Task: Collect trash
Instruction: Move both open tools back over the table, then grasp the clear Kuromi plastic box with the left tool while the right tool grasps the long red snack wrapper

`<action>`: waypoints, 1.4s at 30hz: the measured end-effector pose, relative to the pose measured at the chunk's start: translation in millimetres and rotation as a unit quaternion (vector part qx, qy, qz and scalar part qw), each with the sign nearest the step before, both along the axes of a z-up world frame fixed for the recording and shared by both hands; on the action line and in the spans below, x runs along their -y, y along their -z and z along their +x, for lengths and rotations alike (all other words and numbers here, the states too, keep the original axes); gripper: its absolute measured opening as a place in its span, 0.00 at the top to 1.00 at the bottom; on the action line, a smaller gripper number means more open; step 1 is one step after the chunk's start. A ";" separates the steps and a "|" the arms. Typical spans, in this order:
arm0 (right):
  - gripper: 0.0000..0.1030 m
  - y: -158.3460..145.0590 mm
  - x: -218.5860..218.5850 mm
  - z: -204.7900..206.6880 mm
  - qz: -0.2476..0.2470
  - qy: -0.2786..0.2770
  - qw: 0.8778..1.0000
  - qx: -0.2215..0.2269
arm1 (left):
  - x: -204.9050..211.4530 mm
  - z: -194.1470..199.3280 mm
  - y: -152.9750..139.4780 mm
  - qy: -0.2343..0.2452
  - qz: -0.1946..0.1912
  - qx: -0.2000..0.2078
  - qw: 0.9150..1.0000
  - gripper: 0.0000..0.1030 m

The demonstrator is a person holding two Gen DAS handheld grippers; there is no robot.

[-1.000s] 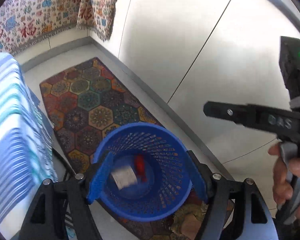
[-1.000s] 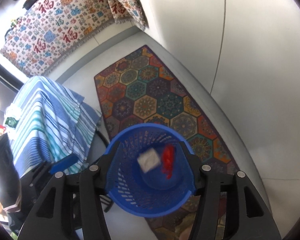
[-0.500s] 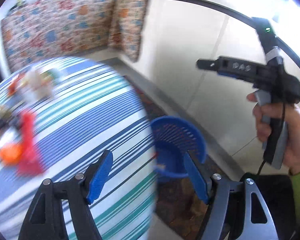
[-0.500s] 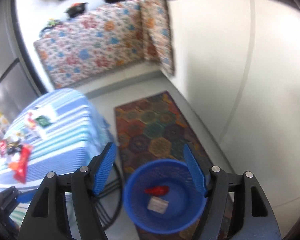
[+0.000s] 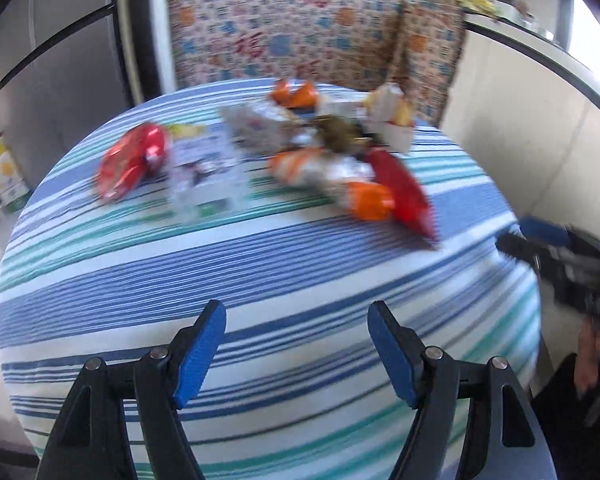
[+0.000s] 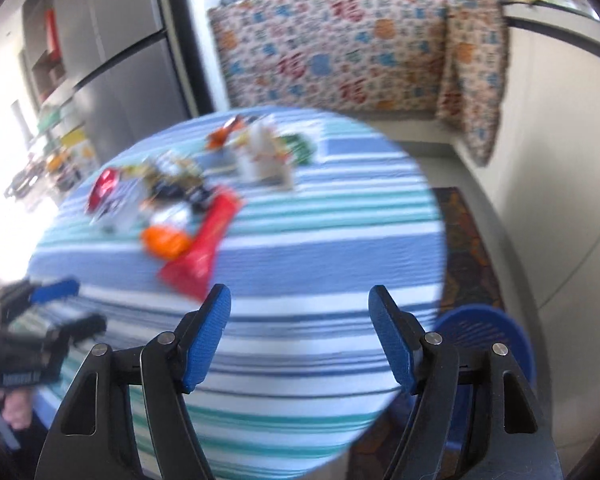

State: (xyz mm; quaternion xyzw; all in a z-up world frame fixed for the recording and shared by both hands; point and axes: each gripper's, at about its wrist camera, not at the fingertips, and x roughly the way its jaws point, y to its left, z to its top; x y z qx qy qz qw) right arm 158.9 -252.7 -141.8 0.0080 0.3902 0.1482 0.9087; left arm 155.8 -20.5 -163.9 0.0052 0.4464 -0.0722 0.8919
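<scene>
While both pointed down over the striped bench (image 5: pixel 260 272), left gripper (image 5: pixel 296 344) and right gripper (image 6: pixel 300 336) had jaws apart, empty.

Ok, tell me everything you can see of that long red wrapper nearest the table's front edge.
The long red wrapper is a flat, glossy, plastic-looking packet, narrow at its far end and widening toward the near end. It lies flat on the striped tablecloth, slanted, at the near edge of the trash pile. An orange packet lies against its side; other wrappers crowd its far end. Nothing grips it: both sets of jaws hang open and empty short of it. Motion blur hides any print.
</scene>
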 end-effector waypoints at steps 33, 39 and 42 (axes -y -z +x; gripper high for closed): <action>0.13 36.9 -59.6 -5.0 -0.060 -0.060 0.996 -0.022 | -34.3 119.4 13.4 -0.027 0.033 -0.003 0.999 0.34; 0.12 37.1 -59.2 -3.8 -0.060 -0.061 0.996 -0.024 | -33.5 88.2 12.5 -0.005 0.026 -0.004 1.000 0.34; 0.12 37.1 -59.1 -1.6 -0.061 -0.065 0.996 -0.029 | -33.3 63.6 11.5 0.010 0.022 -0.005 1.000 0.34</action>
